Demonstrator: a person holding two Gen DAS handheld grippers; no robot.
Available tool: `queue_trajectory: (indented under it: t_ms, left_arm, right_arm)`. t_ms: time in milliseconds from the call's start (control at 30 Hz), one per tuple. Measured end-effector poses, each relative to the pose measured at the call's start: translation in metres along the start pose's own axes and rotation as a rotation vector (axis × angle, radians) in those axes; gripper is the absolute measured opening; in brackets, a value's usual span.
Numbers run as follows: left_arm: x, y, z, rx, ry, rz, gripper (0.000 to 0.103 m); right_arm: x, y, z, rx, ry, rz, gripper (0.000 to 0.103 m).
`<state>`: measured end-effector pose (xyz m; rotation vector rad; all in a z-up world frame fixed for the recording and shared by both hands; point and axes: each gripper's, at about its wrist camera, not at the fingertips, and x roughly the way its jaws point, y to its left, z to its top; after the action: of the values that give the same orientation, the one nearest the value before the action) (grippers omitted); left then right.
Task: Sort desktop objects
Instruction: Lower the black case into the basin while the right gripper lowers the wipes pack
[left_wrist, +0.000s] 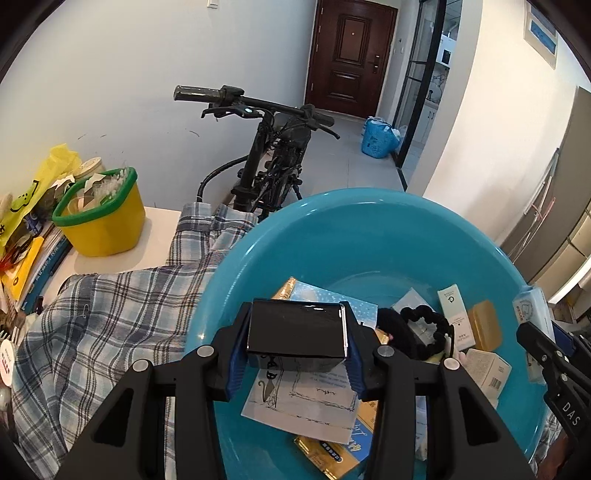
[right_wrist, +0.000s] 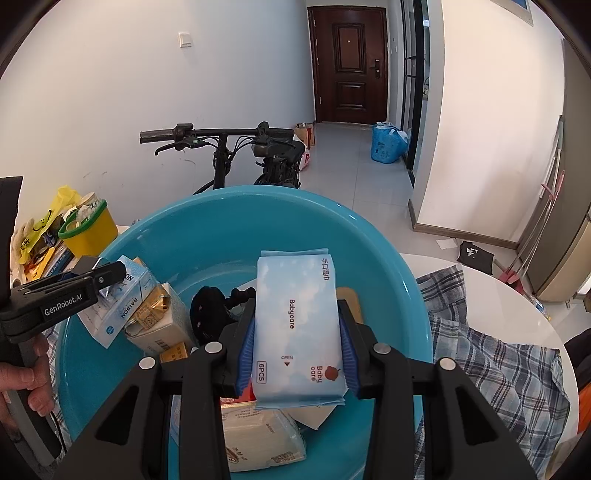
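Note:
My left gripper (left_wrist: 297, 326) is shut on a glossy black box (left_wrist: 295, 332), its blue pads pressing both short sides. It hangs over a big blue basin (left_wrist: 332, 201) that holds several booklets, small cartons and a black scrunchie (left_wrist: 417, 328). My right gripper (right_wrist: 297, 314) is shut on a pale blue pack of Babycare wet wipes (right_wrist: 297, 317), also above the basin (right_wrist: 258, 192). In the right wrist view the left gripper (right_wrist: 105, 277) reaches in from the left with a person's hand (right_wrist: 33, 384) behind it. In the left wrist view the right gripper (left_wrist: 535, 341) shows at the right edge.
The basin rests on a blue plaid cloth (left_wrist: 110, 314) spread over a white round table (right_wrist: 517, 306). A yellow bin with a green rim (left_wrist: 103, 218) and a stack of books (left_wrist: 33, 262) stand at the left. A black bicycle (left_wrist: 273, 147) stands beyond the table.

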<state>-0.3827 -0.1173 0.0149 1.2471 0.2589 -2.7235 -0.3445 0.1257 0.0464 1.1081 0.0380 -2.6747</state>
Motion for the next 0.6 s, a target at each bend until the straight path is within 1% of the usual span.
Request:
queue_trajectory:
  t_ms: [67,167,200,233,267,333,400,433,500,600]
  left_arm:
    - [0.0,0.009,0.002,-0.025,0.0,0.016,0.046]
    - [-0.002,0.018,0.005,-0.051,0.004,-0.004,0.046]
    - [-0.004,0.019,0.005,-0.05,-0.003,0.016,0.046]
    - [-0.006,0.019,0.006,-0.046,-0.013,0.049,0.046]
    - [-0.005,0.018,0.005,-0.038,-0.016,0.064,0.046]
    - [-0.001,0.016,0.005,-0.013,-0.005,0.059,0.046]
    - [0.0,0.011,0.003,0.012,-0.008,0.082,0.046]
    - [0.0,0.009,0.003,0.016,-0.007,0.07,0.045]
    - [0.002,0.004,0.001,0.022,0.012,0.018,0.045]
    - [0.0,-0.016,-0.004,0.091,-0.001,0.029,0.045]
  right_arm:
    - [0.0,-0.002,-0.001,0.002,-0.001,0.0,0.038]
    - [-0.001,-0.002,-0.001,0.003,-0.003,-0.002,0.038]
    - [-0.001,-0.002,-0.001,0.003,-0.003,-0.002,0.038]
    - [0.0,-0.002,-0.001,0.002,-0.003,-0.002,0.038]
    - [0.0,-0.002,-0.001,0.002,-0.003,-0.002,0.038]
    - [0.0,-0.002,-0.001,0.002,-0.003,-0.002,0.038]
    - [-0.001,-0.002,-0.001,0.002,-0.003,-0.002,0.038]
    - [0.0,-0.002,-0.001,0.003,-0.003,-0.002,0.038]
    - [0.0,-0.001,-0.001,0.003,-0.002,-0.002,0.038]
    - [0.0,-0.001,-0.001,0.002,-0.003,-0.002,0.038]
